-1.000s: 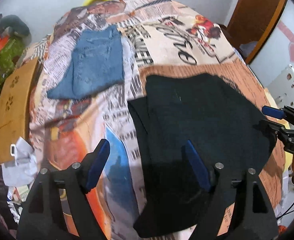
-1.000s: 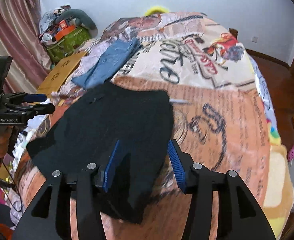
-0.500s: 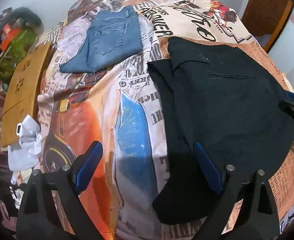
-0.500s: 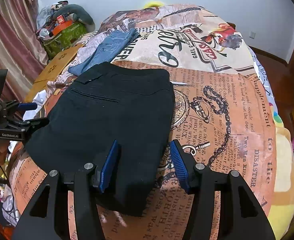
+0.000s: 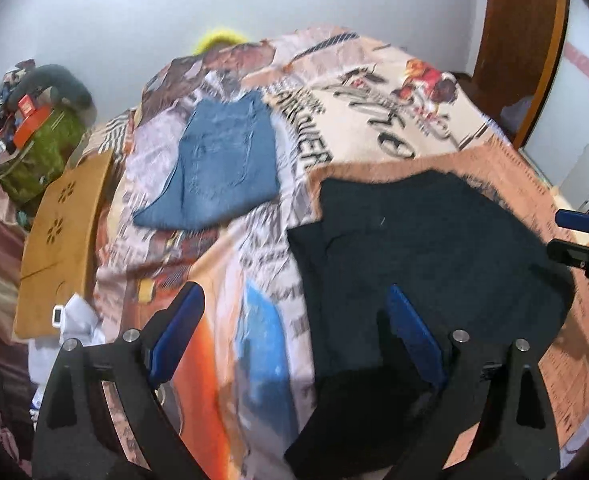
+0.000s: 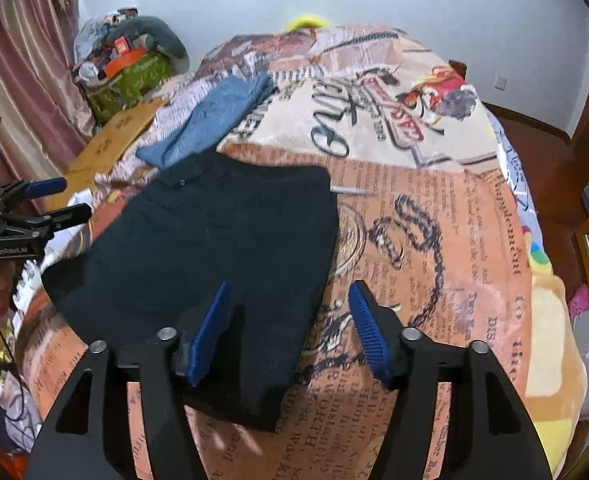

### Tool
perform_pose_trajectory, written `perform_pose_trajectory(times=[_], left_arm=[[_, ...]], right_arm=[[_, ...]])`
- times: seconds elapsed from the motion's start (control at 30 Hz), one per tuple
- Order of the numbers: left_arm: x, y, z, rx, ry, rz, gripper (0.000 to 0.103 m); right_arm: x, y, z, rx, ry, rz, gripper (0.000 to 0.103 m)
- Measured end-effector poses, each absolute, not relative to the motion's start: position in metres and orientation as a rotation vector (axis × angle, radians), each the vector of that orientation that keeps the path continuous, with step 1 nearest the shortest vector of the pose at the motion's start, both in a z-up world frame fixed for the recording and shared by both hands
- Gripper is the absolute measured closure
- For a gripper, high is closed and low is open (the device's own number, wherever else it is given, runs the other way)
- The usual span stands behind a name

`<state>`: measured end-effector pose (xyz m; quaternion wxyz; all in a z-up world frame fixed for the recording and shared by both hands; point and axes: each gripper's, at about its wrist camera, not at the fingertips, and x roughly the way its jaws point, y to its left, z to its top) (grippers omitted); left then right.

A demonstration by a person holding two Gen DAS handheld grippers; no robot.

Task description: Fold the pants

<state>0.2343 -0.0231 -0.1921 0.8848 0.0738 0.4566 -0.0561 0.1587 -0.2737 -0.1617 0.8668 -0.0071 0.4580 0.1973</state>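
Black pants (image 5: 434, 260) lie folded flat on the printed bedspread (image 5: 354, 120), near its front edge. My left gripper (image 5: 294, 328) hovers open over their left edge; one fingertip is above the black cloth, the other above bare bedspread. In the right wrist view the pants (image 6: 214, 240) fill the left middle. My right gripper (image 6: 290, 332) is above their near right corner. Its jaws are opening, and the pads press on nothing. Each gripper shows in the other's view: the right gripper (image 5: 574, 236) at the right edge, the left gripper (image 6: 50, 200) at the left edge.
Folded blue jeans (image 5: 222, 168) lie farther back on the bed. Beside the bed's left side are a wooden board (image 5: 62, 240), white cloth (image 5: 74, 328) and a green bag (image 5: 42, 148) under clutter. A striped curtain (image 6: 14, 80) hangs at the left, a wooden door (image 5: 526, 40) stands at the right.
The black pants settled flat on the bed. Both grippers' jaws spread wider, and the left gripper pulled back and up from the cloth.
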Motion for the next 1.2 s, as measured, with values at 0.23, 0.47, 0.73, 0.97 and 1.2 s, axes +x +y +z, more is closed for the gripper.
perform_pose_trajectory(times=[0.23, 0.47, 0.73, 0.97, 1.2], left_arm=[[0.261, -0.037, -0.203, 0.156, 0.975, -0.200, 0.009], [0.293, -0.026, -0.245, 0.045, 1.172, -0.226, 0.009], [0.306, -0.037, -0.265, 0.022, 1.285, -0.341, 0.005], [0.324, -0.037, -0.284, -0.131, 1.405, -0.445, 0.003], [0.322, -0.035, -0.277, -0.163, 1.366, -0.450, 0.020]], right_arm=[[0.183, -0.274, -0.169, 0.014, 0.989, 0.423, 0.028], [0.209, -0.266, -0.208, 0.046, 1.140, 0.510, 0.028], [0.232, -0.272, -0.231, 0.195, 1.250, 0.631, 0.026], [0.238, -0.270, -0.236, 0.254, 1.273, 0.687, 0.024], [0.245, -0.266, -0.238, 0.306, 1.291, 0.732, 0.044]])
